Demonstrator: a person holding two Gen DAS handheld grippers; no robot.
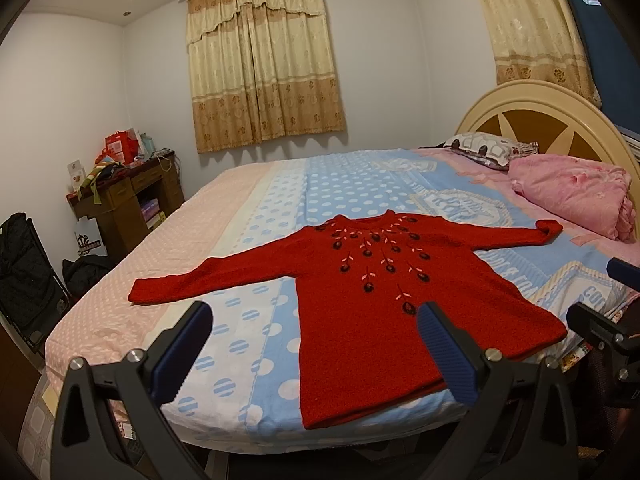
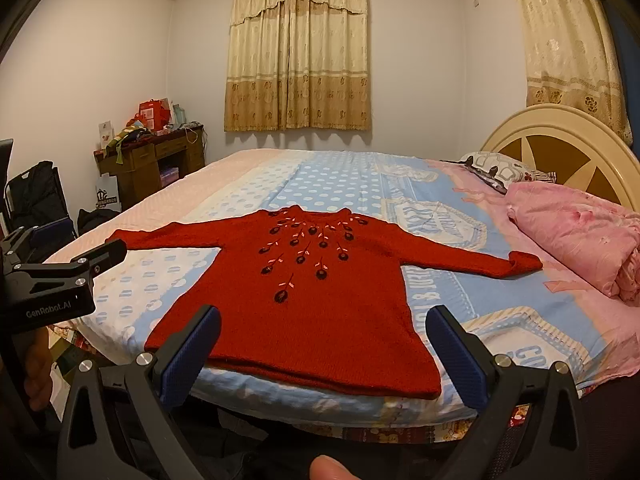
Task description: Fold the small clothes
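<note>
A small red sweater [image 1: 360, 300] lies flat and face up on the bed [image 1: 256, 208], near its front edge, with the hem toward the viewer, the neckline on the far side and both sleeves spread out to left and right. Laid open like this, on the dotted blue and pink bedsheet [image 2: 328, 180], it looks ready for a first fold: every edge is reachable and nothing is bunched or doubled over, so I judge that the folding has not begun. The embroidered flowers fan down from the collar and mark the front. The left hand-held gripper [image 1: 314, 350] hovers just off the near edge of the bed, level and pointing forward, its two blue-padded fingers spread wide and holding nothing; from its own view it sits over the sweater's left hem corner. The right hand-held gripper [image 2: 322, 356] hangs in the same pose, jaws wide apart and empty, framing the middle and right of the hem. Neither touches the cloth. In the right view, a finger shows at the bottom edge. A folded pink quilt [image 2: 576, 232] and a pillow [image 1: 488, 148] rest well apart at the far right by the headboard, clear of the working space.
</note>
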